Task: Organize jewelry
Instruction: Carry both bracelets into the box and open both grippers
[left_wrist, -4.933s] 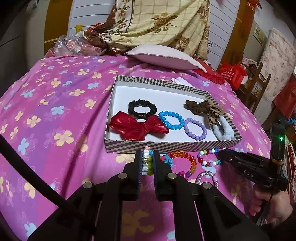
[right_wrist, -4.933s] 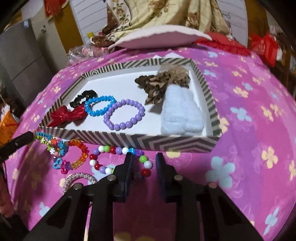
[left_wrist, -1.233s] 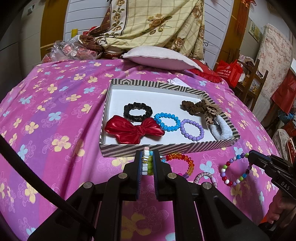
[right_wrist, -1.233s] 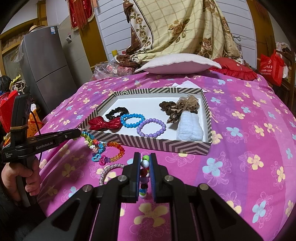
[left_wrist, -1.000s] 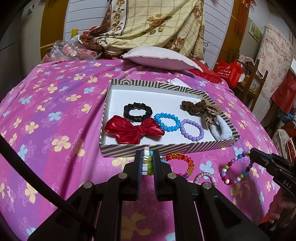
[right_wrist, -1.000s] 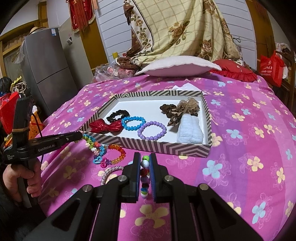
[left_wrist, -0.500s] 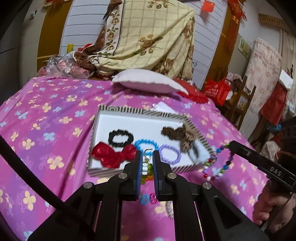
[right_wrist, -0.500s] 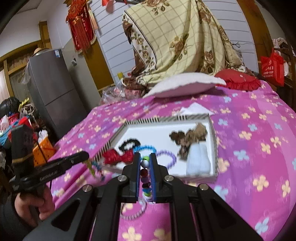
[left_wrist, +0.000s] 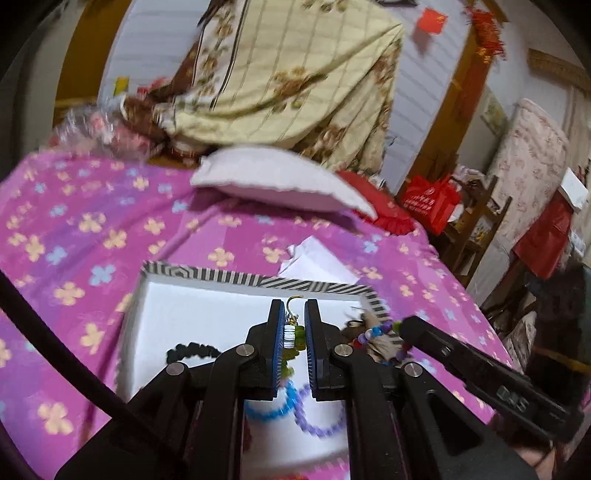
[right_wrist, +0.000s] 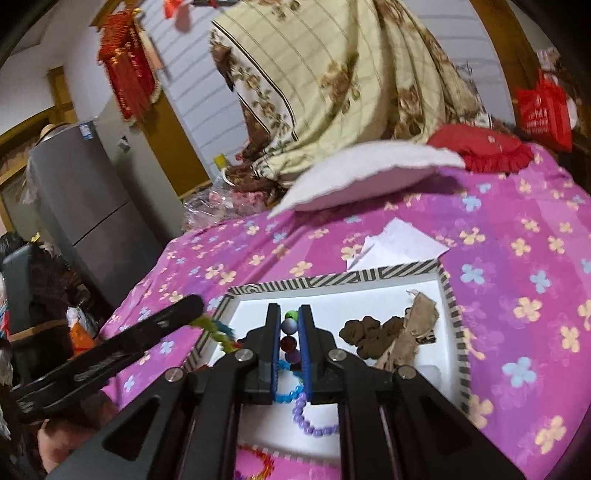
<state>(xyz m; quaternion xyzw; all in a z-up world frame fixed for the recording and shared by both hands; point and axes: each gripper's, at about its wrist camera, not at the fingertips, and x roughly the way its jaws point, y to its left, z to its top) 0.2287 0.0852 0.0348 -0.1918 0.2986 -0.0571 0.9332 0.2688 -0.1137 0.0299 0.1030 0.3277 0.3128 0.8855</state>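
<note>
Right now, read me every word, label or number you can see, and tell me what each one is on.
Nothing can be quoted: motion blur smears all the print.
On the red shopping bag: white print, too blurred to read.
On the side of the right gripper: pale lettering, illegible.
On the side of the left gripper: pale lettering, illegible.
On the fridge: a blue sticker, too small to read.

Open floor at the back of the striped box

The box's (left_wrist: 207, 275) far white floor lies bare; nearer, a black scrunchie (left_wrist: 190, 350), blue bracelet (left_wrist: 273, 410), purple bracelet (right_wrist: 314, 424) and brown scrunchie (right_wrist: 388, 332) crowd it. A white paper (right_wrist: 399, 243) and pillow (left_wrist: 280, 181) lie beyond its rim.
</note>
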